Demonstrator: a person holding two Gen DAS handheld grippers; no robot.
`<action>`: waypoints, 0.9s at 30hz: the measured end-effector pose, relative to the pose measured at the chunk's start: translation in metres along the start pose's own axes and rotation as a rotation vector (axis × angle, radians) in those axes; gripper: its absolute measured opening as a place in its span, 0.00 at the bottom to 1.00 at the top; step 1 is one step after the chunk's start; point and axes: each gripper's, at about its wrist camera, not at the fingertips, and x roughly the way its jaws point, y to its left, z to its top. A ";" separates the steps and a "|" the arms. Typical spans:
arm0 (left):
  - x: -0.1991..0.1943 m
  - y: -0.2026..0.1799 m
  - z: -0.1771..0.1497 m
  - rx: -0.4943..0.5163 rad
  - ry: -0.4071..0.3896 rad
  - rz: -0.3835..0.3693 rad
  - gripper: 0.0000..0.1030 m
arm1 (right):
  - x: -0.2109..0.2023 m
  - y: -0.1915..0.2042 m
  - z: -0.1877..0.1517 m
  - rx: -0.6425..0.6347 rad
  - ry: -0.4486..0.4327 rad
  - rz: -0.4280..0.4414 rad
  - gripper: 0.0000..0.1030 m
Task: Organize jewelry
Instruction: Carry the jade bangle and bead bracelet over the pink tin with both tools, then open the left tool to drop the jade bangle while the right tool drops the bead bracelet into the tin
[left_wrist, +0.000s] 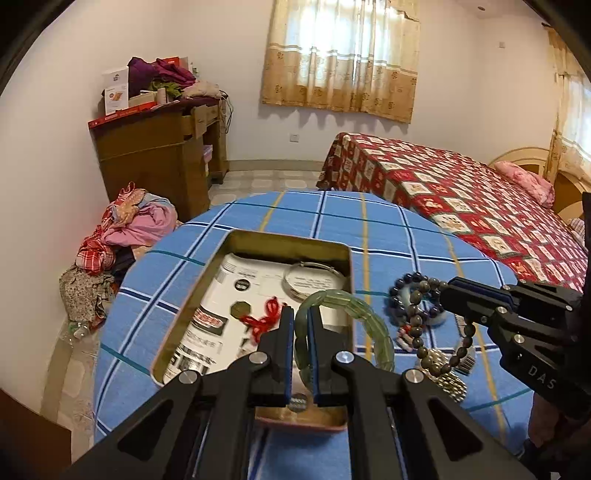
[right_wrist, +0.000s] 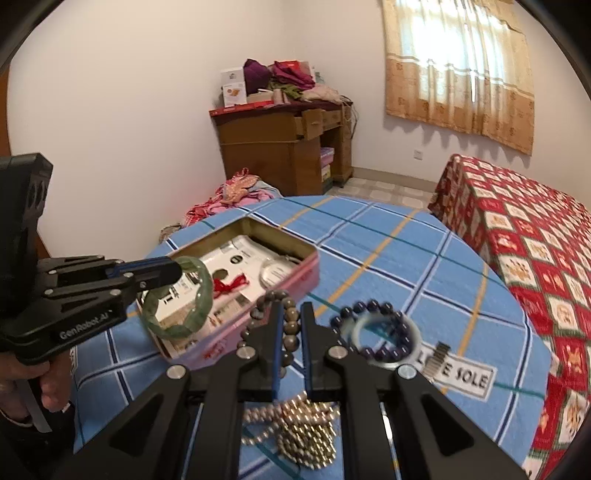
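Observation:
My left gripper (left_wrist: 302, 317) is shut on a green jade bangle (left_wrist: 365, 325) and holds it over the right edge of the open tin box (left_wrist: 258, 238). The box holds a silver bangle (left_wrist: 314, 282), a red-tasselled charm (left_wrist: 264, 319) and printed paper. My right gripper (right_wrist: 291, 314) is shut on a brown bead bracelet (right_wrist: 290, 325), lifted just right of the box. In the right wrist view the left gripper (right_wrist: 173, 271) holds the jade bangle (right_wrist: 199, 302) above the box (right_wrist: 295, 280). A dark blue bead bracelet (right_wrist: 373, 310) and a pale jade ring (right_wrist: 417, 338) lie on the cloth.
A pile of silver-gold bead chain (right_wrist: 303, 428) lies under my right gripper. The round table has a blue checked cloth (left_wrist: 388, 236). A bed with a red quilt (left_wrist: 461, 195) stands to the right; a wooden desk (left_wrist: 159, 155) and heaped clothes (left_wrist: 125, 229) are behind.

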 end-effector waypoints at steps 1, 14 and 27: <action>0.003 0.003 0.002 -0.002 0.001 0.006 0.06 | 0.004 0.002 0.003 -0.005 0.003 0.004 0.11; 0.030 0.029 0.031 0.004 0.004 0.070 0.06 | 0.042 0.019 0.033 -0.059 0.033 0.036 0.11; 0.051 0.041 0.037 0.008 0.026 0.097 0.06 | 0.065 0.028 0.042 -0.062 0.046 0.041 0.11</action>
